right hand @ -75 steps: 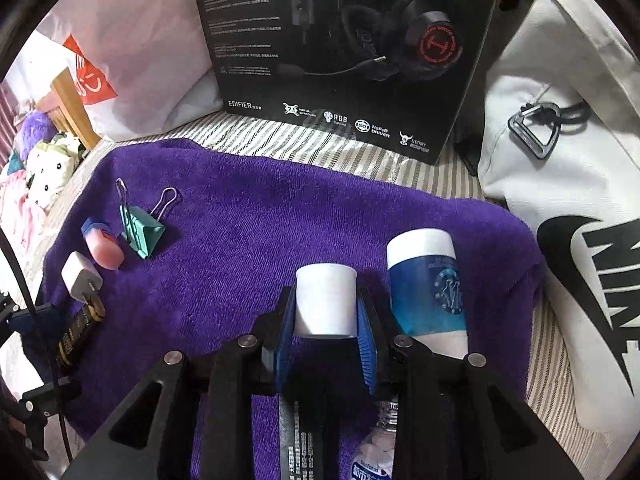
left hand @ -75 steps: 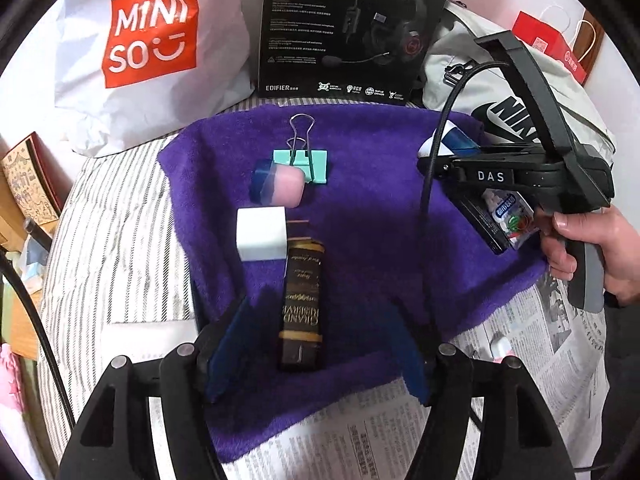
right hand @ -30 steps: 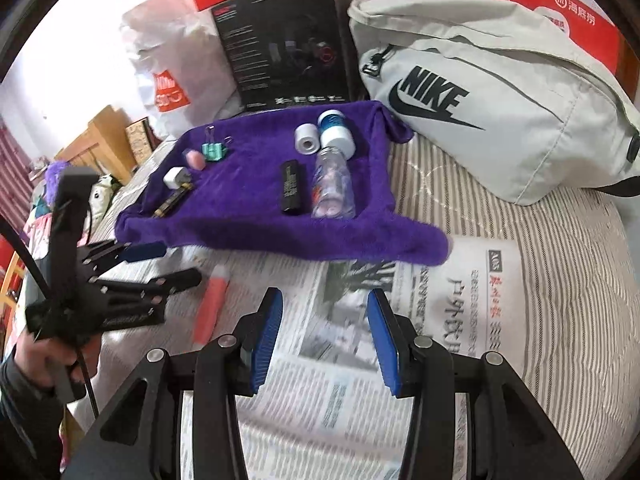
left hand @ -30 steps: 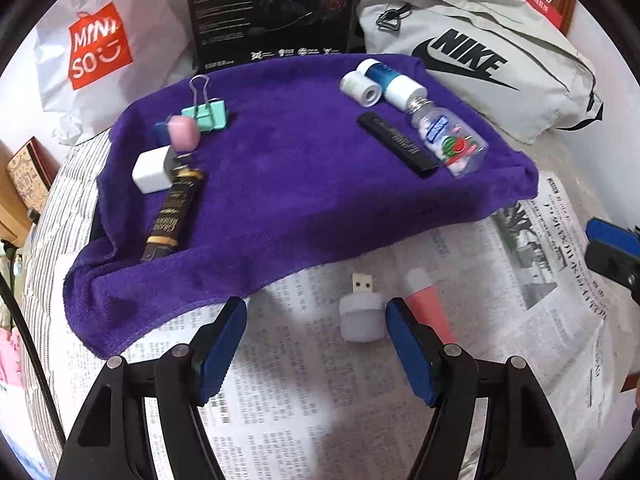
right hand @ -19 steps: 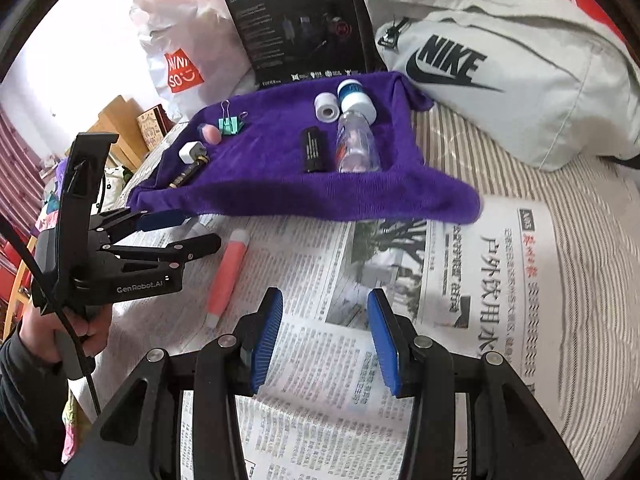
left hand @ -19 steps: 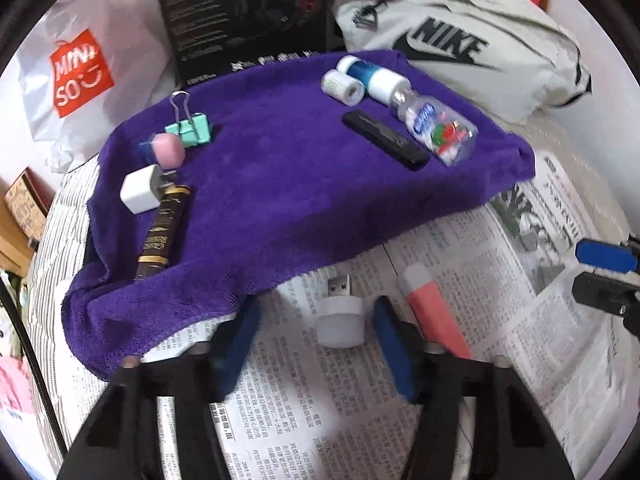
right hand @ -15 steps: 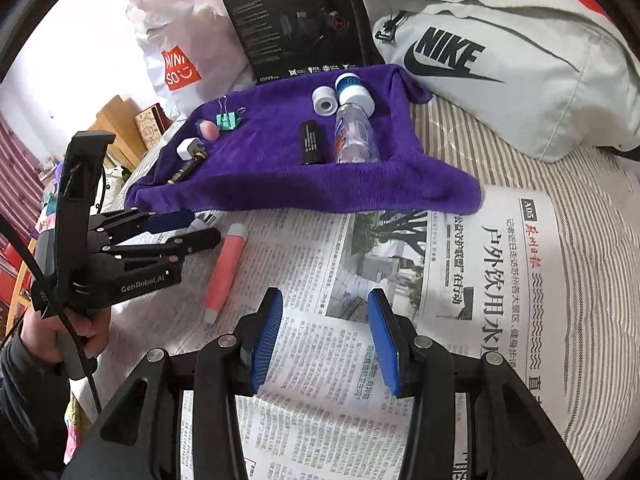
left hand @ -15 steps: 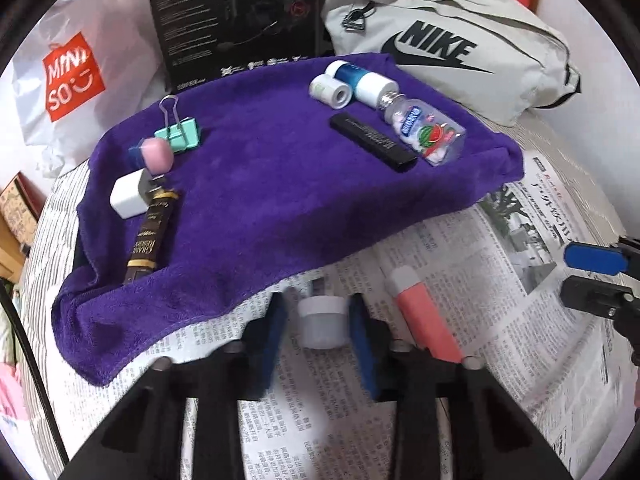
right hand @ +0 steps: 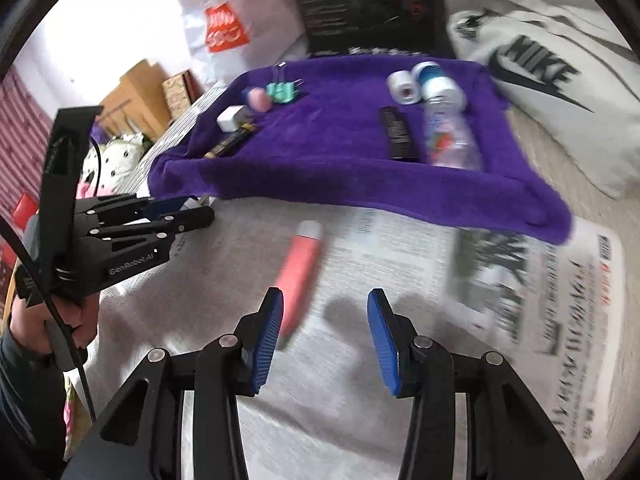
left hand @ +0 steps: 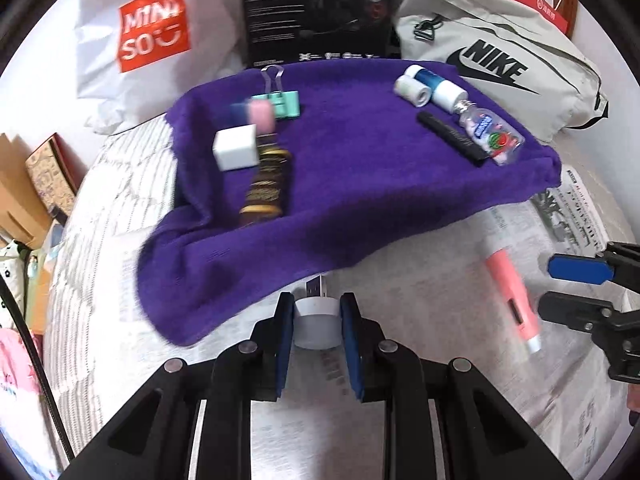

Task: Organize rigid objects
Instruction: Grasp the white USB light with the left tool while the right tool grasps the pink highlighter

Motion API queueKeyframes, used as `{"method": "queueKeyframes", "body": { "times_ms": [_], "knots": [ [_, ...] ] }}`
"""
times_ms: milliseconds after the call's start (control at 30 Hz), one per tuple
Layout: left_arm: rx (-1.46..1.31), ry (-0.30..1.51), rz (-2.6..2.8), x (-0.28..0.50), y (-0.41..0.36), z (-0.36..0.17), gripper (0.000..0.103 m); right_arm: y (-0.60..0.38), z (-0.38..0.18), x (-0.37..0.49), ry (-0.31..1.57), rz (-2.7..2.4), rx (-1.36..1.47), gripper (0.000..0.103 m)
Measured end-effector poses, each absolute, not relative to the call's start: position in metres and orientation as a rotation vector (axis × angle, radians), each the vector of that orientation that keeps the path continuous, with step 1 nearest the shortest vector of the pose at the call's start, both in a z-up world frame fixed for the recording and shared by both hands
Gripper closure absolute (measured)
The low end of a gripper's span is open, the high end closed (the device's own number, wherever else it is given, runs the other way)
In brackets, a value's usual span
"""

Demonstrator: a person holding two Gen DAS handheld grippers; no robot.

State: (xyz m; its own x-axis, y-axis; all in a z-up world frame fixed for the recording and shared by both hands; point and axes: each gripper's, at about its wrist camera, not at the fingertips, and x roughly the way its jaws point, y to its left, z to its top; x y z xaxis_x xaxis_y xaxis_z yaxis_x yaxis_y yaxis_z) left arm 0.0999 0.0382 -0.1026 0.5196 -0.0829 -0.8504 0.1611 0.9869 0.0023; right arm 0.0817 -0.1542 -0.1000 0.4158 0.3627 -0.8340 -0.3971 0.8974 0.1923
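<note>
White USB plug [left hand: 317,322]: small round body, metal connector pointing away toward the purple towel [left hand: 360,168]. It sits at the towel's near edge, over the newspaper [left hand: 440,308], pinched between the blue pads of the left gripper [left hand: 317,334]. Jaws are closed on its sides; whether it is lifted clear of the paper cannot be told.

Just right of it, a pink pen-like tube [right hand: 301,276] lies on the newspaper. The right gripper [right hand: 325,336] hovers near its close end, jaws spread and empty; the tube lies against the left pad [right hand: 267,336], not centred in the gap.

Farther off, on the towel: left group of white cube adapter [left hand: 236,147], brown-gold bar [left hand: 266,184], pink eraser [left hand: 262,114] and teal binder clip [left hand: 285,104]; right group of white roll [left hand: 412,90], blue-white cylinder [left hand: 434,85], small clear bottle [left hand: 490,138] and black stick [left hand: 452,140].

Judgement, step in hand: carry the plug onto the towel, probably to the small items on the left.
- Grip is on a rounded body, so hold pressure steady and avoid rolling the wrist.
- Lift before crossing the towel's raised fold, otherwise the connector may snag the pile.
- Set down in bare towel, clear of the bar.
- Right side: shift left so the tube centres between the pads before closing.
</note>
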Motion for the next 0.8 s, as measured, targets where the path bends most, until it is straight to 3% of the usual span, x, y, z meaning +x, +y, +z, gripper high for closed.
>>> {"method": "queueKeyframes", "body": {
  "times_ms": [300,500,600,800],
  "knots": [
    [0.062,0.991,-0.142,0.093,0.046,-0.106,0.080,-0.123,-0.114,0.091,1.027,0.453,-0.117,0.059],
    [0.042,0.983,-0.144,0.092,0.048,-0.106,0.080,-0.112,-0.117,0.084,0.976,0.409,-0.245,0.069],
    [0.046,0.981,-0.150,0.090,0.048,-0.106,0.080,-0.117,-0.115,0.087,0.989,0.412,-0.235,0.086],
    [0.054,0.974,-0.151,0.088,0.047,-0.106,0.080,-0.127,-0.115,0.090,1.021,0.420,-0.191,0.086]
  ]
}}
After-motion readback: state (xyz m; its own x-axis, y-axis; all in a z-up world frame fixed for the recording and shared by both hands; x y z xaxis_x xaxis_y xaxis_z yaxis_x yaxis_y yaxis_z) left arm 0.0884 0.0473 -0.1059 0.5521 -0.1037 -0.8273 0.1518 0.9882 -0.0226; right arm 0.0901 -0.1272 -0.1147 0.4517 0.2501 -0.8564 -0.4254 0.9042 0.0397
